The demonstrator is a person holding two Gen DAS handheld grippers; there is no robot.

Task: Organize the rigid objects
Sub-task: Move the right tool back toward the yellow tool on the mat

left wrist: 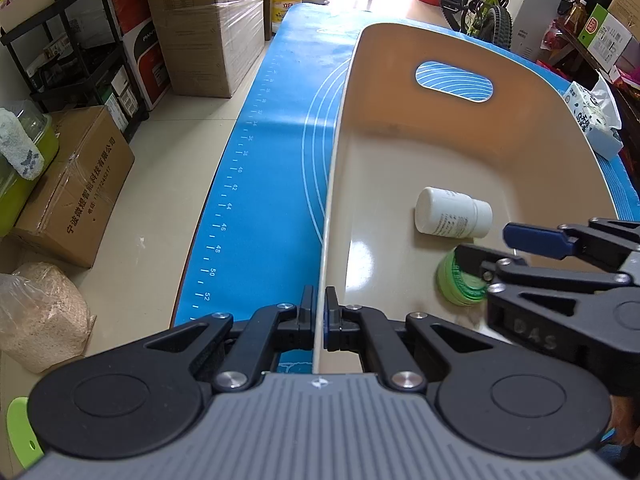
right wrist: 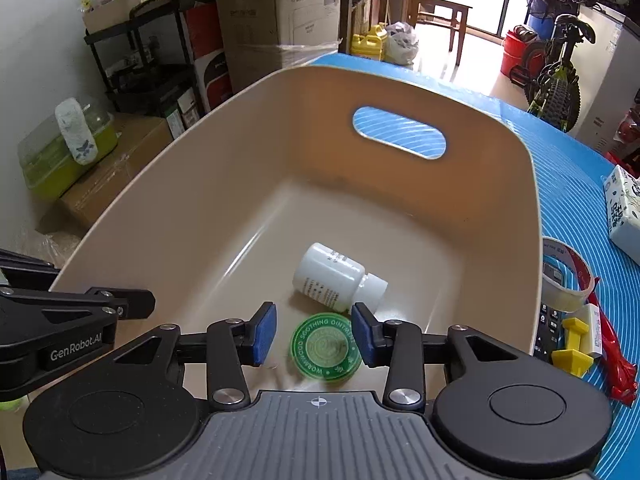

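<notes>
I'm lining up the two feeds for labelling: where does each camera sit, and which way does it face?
Left wrist: rides the left tool, facing along the beige bin's left wall, which its fingers pinch; the right tool shows at right.
Right wrist: rides the right tool, looking into the bin, fingers apart above the green tin; the left tool shows at left.
Shared: bin, white bottle, tin, blue mat.

**Readable Text in View**

The green tin (right wrist: 326, 347) reads "WORMWOOD SOOTHING OINTMENT" around its lid. The left hand-held gripper (right wrist: 136, 305) carries "GenRobot.AI" on its body. The blue mat (left wrist: 256, 184) shows ruler numbers 40 to 52. A cardboard box (right wrist: 304, 4) seems to read "Inbaxss". The white bottle (right wrist: 334, 278) has print too small to read.
</notes>
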